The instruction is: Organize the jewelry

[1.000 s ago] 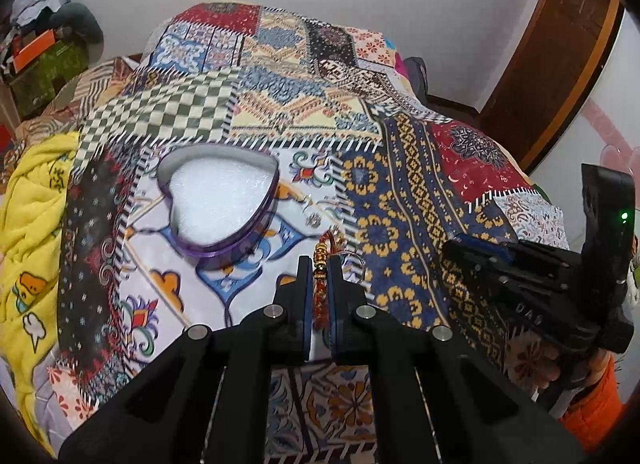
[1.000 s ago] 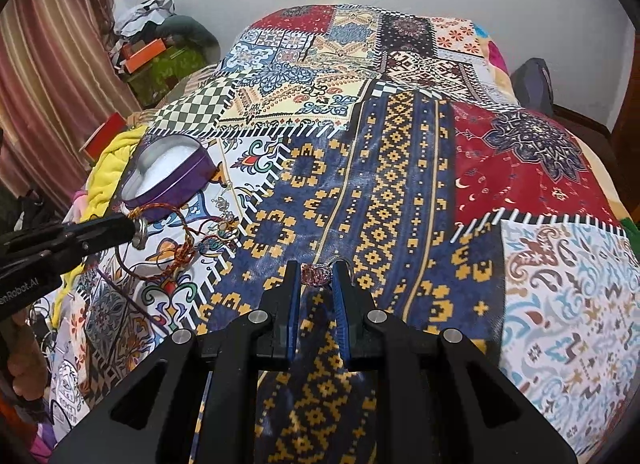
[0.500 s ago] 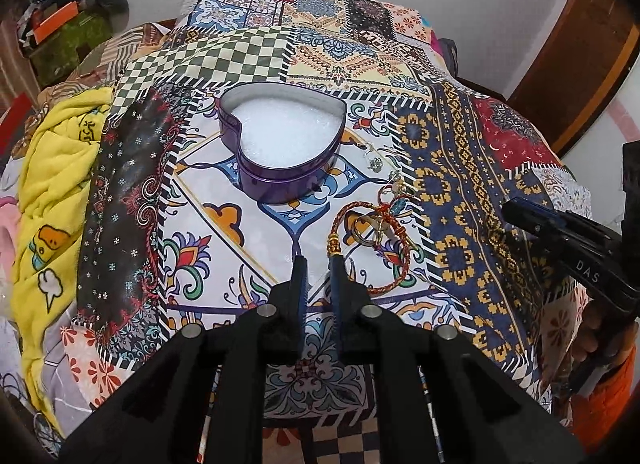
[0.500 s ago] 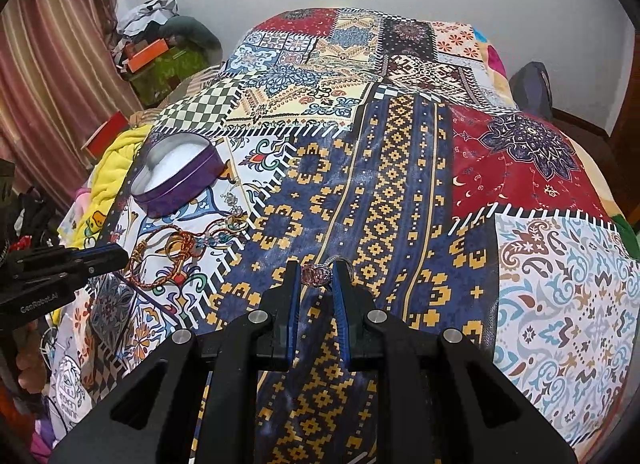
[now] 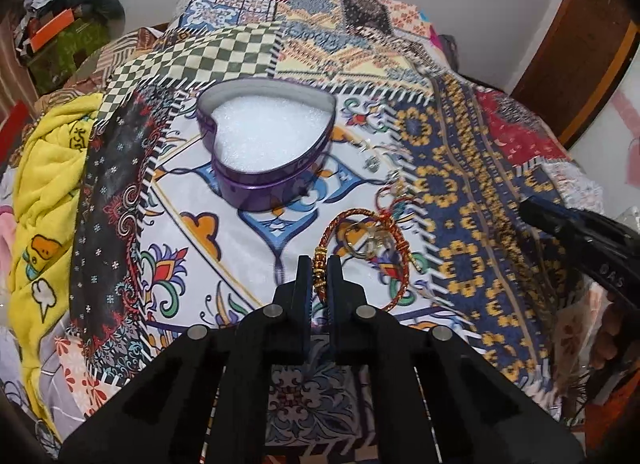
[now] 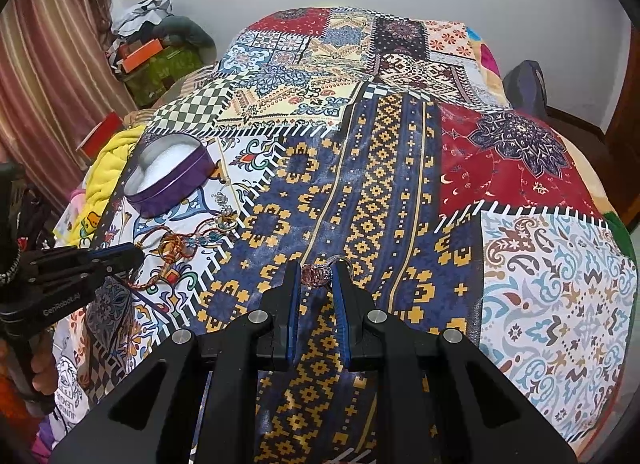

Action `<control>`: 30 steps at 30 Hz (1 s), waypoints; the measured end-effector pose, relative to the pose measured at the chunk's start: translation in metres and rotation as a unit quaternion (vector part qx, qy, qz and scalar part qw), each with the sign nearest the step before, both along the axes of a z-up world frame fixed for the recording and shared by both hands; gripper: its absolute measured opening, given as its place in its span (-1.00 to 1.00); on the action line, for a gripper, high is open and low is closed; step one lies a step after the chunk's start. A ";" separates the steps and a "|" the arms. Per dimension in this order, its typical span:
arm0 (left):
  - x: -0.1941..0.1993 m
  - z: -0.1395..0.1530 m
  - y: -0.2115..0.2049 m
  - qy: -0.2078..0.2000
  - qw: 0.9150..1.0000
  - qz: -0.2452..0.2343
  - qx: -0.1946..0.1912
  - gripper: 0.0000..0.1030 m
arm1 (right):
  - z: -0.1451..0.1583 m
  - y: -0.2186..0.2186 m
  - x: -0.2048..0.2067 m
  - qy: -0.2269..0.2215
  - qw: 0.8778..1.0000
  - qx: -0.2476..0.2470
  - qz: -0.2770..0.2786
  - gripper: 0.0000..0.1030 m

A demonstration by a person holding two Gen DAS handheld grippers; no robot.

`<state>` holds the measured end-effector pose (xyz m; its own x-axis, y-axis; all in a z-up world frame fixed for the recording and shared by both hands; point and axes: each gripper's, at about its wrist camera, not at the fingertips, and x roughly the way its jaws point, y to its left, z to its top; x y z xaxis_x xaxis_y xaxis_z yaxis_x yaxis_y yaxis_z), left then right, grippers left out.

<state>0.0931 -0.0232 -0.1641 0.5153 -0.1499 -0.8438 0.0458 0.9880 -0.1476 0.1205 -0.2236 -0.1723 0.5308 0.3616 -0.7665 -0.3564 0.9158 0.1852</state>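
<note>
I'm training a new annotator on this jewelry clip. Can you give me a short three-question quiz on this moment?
1. True or false: the heart-shaped tin already holds jewelry.
2. What is between the left gripper's fingers?
3. The right gripper holds: A) a small beaded piece B) a watch C) nothing.

Key: 1 false, only white padding shows. 2 the beaded part of the red thread bracelet, which lies on the bedspread. 3 A.
</note>
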 end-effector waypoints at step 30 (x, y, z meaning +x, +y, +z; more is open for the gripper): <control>0.001 0.083 0.063 -0.153 0.986 0.050 -0.036 -0.90 | 0.049 0.081 0.014 -0.054 0.997 0.018 0.059 -0.72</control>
